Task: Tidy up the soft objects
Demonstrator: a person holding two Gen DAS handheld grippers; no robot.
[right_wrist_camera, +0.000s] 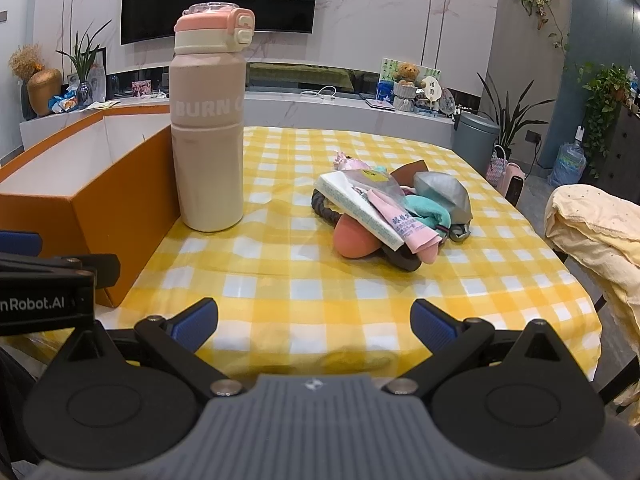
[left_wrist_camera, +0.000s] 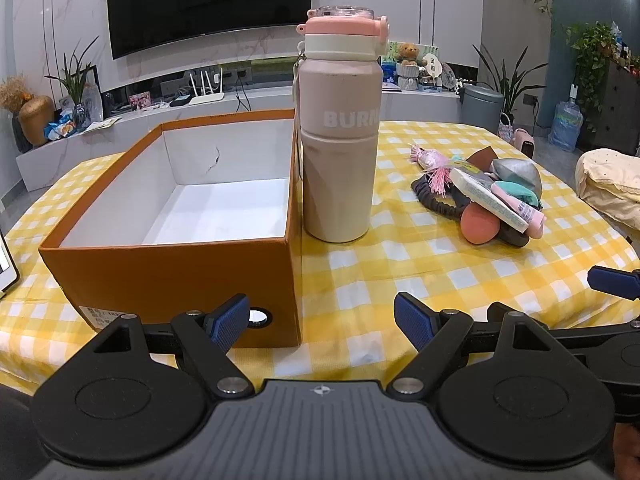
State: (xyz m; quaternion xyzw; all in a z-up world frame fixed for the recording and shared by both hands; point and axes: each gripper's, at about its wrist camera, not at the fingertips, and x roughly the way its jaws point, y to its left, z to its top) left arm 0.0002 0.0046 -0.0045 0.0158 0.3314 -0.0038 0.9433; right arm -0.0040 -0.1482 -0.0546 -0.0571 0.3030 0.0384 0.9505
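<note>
A heap of small soft things (left_wrist_camera: 486, 196) (right_wrist_camera: 390, 210) lies on the yellow checked tablecloth: a peach sponge egg (left_wrist_camera: 479, 223) (right_wrist_camera: 354, 240), a dark elastic band, pink and teal cloths, a silver pouch (right_wrist_camera: 442, 194) and a white packet. An open orange box (left_wrist_camera: 176, 208) (right_wrist_camera: 80, 188) with a white inside stands to the left, with nothing in it. My left gripper (left_wrist_camera: 322, 320) is open at the table's near edge, in front of the box's right corner. My right gripper (right_wrist_camera: 314, 326) is open too, short of the heap, holding nothing.
A tall pink bottle (left_wrist_camera: 340, 132) (right_wrist_camera: 210, 128) stands upright against the box's right wall, between box and heap. A cream cloth on a chair (right_wrist_camera: 596, 236) sits off the table's right side. A laptop corner (left_wrist_camera: 6, 264) shows at far left. TV wall and plants lie behind.
</note>
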